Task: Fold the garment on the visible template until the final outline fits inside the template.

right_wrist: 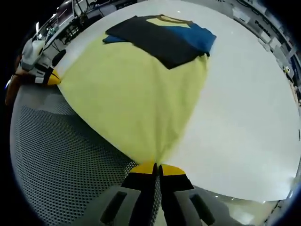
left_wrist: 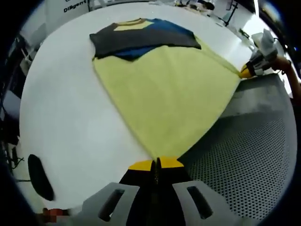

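Observation:
A garment lies on the white table (left_wrist: 70, 108), its pale yellow body (left_wrist: 167, 94) spread toward me and its dark grey and blue upper part (left_wrist: 141, 37) folded at the far end. My left gripper (left_wrist: 156, 165) is shut on one bottom corner of the yellow hem. My right gripper (right_wrist: 156, 168) is shut on the other corner; in the left gripper view it appears at the right edge (left_wrist: 247, 70). In the right gripper view the left gripper (right_wrist: 49, 77) holds the far corner, and the garment's yellow body (right_wrist: 136, 89) and dark top (right_wrist: 164, 40) stretch away.
A grey perforated mat (left_wrist: 244, 155) covers the table's near side under the hem, seen also as the perforated mat (right_wrist: 56, 155). A dark oval mark (left_wrist: 40, 176) lies on the white surface at the left. Clutter and equipment stand beyond the table's far edge.

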